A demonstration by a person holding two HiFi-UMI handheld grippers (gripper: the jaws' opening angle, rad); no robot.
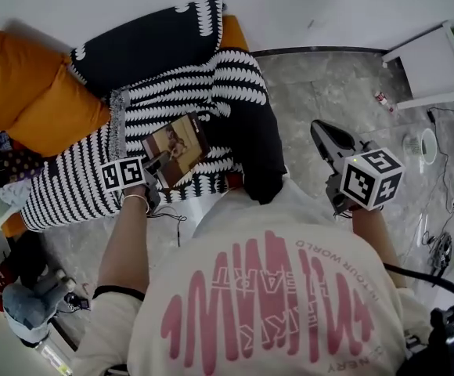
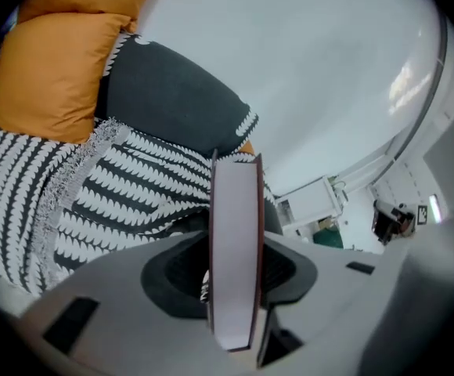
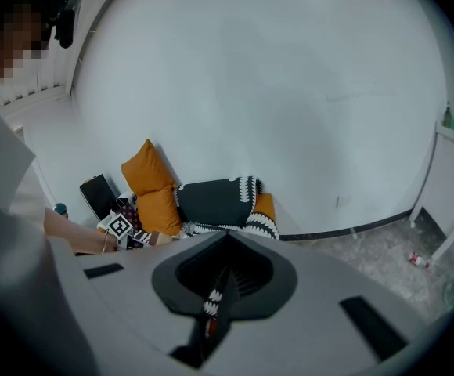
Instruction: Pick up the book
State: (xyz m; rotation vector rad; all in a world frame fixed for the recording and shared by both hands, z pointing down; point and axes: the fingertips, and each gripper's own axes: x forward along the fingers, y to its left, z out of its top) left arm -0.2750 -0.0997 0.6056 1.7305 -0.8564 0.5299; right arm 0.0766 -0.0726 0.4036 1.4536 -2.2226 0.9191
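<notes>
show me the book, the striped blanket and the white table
book (image 1: 176, 149): head view, middle of its front cover
striped blanket (image 1: 176, 92): head view, striped stretch above the book
white table (image 1: 434, 61): head view, bare part of its top

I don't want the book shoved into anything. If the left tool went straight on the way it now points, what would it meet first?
Probably the black-and-white striped blanket: the left tool, shut on the book, points down towards it. Depth is unclear, so take this as a best guess.
</notes>
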